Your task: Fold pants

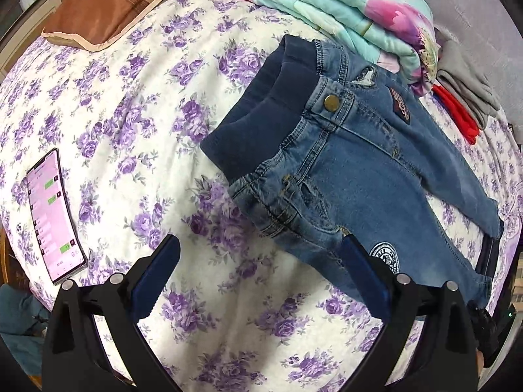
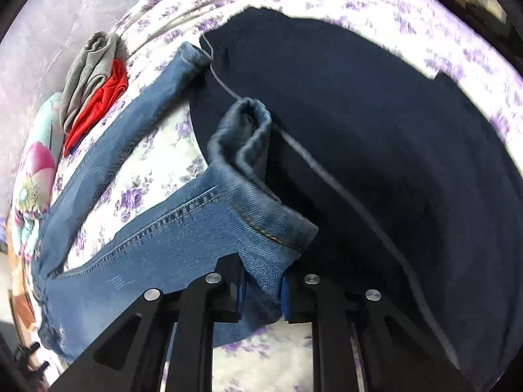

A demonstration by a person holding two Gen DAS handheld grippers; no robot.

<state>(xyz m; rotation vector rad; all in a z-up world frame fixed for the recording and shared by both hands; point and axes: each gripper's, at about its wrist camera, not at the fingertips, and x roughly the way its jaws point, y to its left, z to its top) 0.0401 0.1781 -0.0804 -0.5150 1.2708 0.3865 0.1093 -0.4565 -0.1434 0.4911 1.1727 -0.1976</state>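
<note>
Small blue jeans (image 1: pixel 359 163) lie spread on the purple-flowered bedsheet (image 1: pixel 130 114), waistband toward the brown pillow (image 1: pixel 94 9) end, legs running away toward the far side of the bed; left gripper (image 1: pixel 258 261) hovers just beside the hip, jaws wide apart, nothing between them; its right finger (image 1: pixel 362 271) overlaps the denim near the round white patch (image 1: pixel 387 259), its left finger over bare sheet; right gripper (image 2: pixel 261 289) is clamped on the hem of one leg, cuff bunched and lifted between the blue pads; the other leg (image 2: pixel 137 114) lies flat on the sheet, apart from the held one; a dark navy garment (image 2: pixel 376 147) lies under and beyond both cuffs; phone (image 1: pixel 54 215) with lit screen rests on the sheet well left of the jeans; folded floral quilt (image 1: pixel 343 9) touches the waistband end; grey and red clothes (image 2: pixel 94 88) piled beside it.
</note>
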